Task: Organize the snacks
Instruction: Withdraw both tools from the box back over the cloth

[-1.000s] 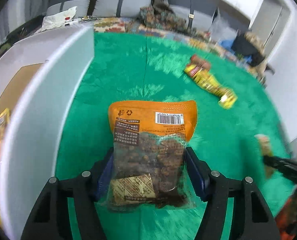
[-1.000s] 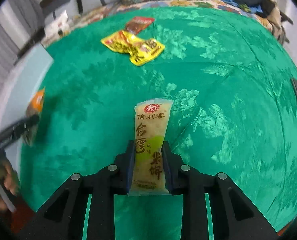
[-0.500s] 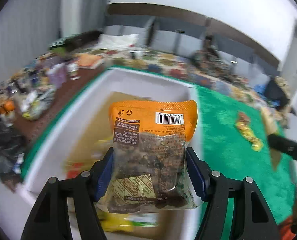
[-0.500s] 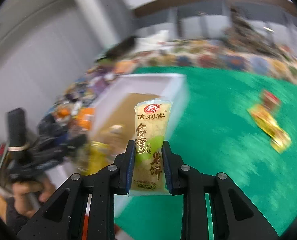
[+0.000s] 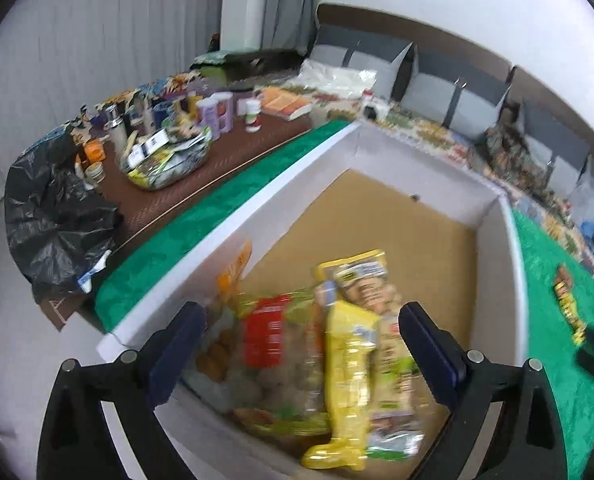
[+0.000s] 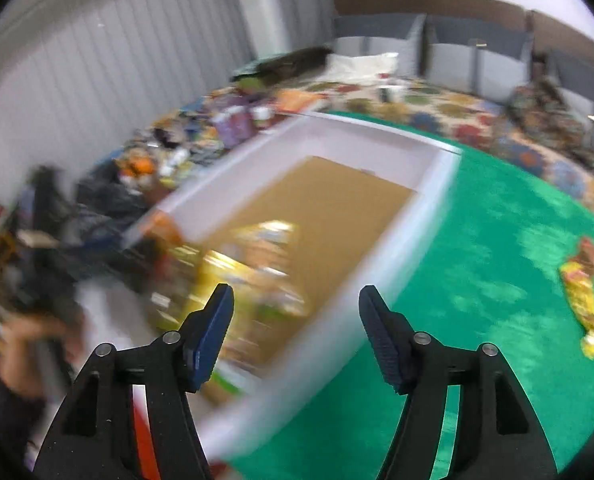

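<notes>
Green textured tablecloth (image 6: pixel 477 264) covers the work surface. On it sits a large white-walled box with a brown cardboard floor (image 5: pixel 493 216), open at the top; its near end holds a loose heap of snack packets (image 5: pixel 337 352), the far half of the floor bare.

Both grippers are over the box end. Left gripper (image 5: pixel 301 344) hangs directly above the heap, jaws spread wide, nothing between them. Right gripper (image 6: pixel 295 332) is above the box's near right wall, jaws likewise wide apart and empty. The right view is motion-blurred, so packet detail in the box is not readable there.

Remaining loose stock: a yellow crinkled snack packet (image 6: pixel 585 304) lying flat on the cloth, well apart from the box, with a small red-brown packet (image 6: pixel 589 248) touching its far end. The same pair shows at the right edge of the left view (image 5: pixel 569 308).

Key relation, as judged: the yellow packet lies to the right of both grippers and forward, and the right gripper is the nearer. Its long axis runs roughly along the right gripper's line of sight, so the jaws would close across its narrow width without much wrist turn.

Small items: bottles and jars (image 5: pixel 217 112) on the brown side table beyond the box, not part of the job.
</notes>
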Available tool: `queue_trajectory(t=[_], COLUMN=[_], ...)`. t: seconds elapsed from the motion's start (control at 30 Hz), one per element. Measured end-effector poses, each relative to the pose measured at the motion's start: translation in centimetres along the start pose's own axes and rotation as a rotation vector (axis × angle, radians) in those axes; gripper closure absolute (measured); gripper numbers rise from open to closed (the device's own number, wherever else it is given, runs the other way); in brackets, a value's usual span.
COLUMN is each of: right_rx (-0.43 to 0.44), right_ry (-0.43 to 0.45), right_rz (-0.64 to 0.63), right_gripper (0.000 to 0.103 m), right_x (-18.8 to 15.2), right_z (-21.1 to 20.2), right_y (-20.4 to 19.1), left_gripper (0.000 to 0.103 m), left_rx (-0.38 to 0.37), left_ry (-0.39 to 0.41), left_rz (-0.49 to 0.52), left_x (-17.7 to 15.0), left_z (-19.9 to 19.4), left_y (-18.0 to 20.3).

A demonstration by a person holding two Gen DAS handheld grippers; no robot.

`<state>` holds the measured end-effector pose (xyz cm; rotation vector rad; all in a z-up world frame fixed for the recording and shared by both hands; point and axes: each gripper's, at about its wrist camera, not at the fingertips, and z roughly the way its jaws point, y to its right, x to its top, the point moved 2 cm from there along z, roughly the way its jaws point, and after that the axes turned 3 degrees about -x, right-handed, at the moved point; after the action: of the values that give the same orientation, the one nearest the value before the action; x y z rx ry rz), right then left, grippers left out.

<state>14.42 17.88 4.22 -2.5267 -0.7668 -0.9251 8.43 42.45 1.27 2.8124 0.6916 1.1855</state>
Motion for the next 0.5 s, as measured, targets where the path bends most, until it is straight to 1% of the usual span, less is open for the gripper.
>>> queue_trajectory(t=[0.07, 0.17, 0.2, 0.3, 0.33, 0.4, 0.43, 0.5], right_rx=[-0.125, -0.298, -0.350, -0.505, -0.548, -0.605, -0.631, -0.666], right_ry=[-0.005, -0.054, -0.071, -0.112, -0.120, -0.125, -0.126, -0.117], right_rz=[0.014, 0.064, 0.083, 0.151, 0.176, 0.223, 0.257, 0.313], right_gripper=[0.034, 0.034, 0.034, 0.034, 0.034, 0.034, 0.034, 0.034], right_x=[-3.4, -8.7, -10.6, -16.4, -18.0, -19.9, -21.1, -22.4], right_z=[-0.3, -0.5, -0.9, -3.7, -4.8, -6.8, -7.8, -9.5], right_y=[4.7, 12.0, 14.4, 21.9, 24.0, 27.3, 29.0, 31.9], left_gripper=[0.005, 0.002, 0.001, 0.000, 0.000, 0.000, 0.000, 0.000], left_rx=[-0.034, -0.120, -0.152, -0.267, -0.306, -0.382, -0.410, -0.441], left_ry=[0.025, 0.056, 0.061, 0.059, 0.051, 0.021, -0.003, -0.063], left_rz=[0.012, 0.046, 0.059, 0.111, 0.130, 0.178, 0.207, 0.272], left_x=[0.0, -0.1, -0.1, -1.0, -1.5, -2.7, -3.6, -5.6], left_z=[-1.0, -2.8, -3.3, -4.5, -4.7, -4.6, -4.3, -3.1], left_y=[1.8, 6.3, 8.0, 14.0, 16.2, 20.6, 22.9, 27.2])
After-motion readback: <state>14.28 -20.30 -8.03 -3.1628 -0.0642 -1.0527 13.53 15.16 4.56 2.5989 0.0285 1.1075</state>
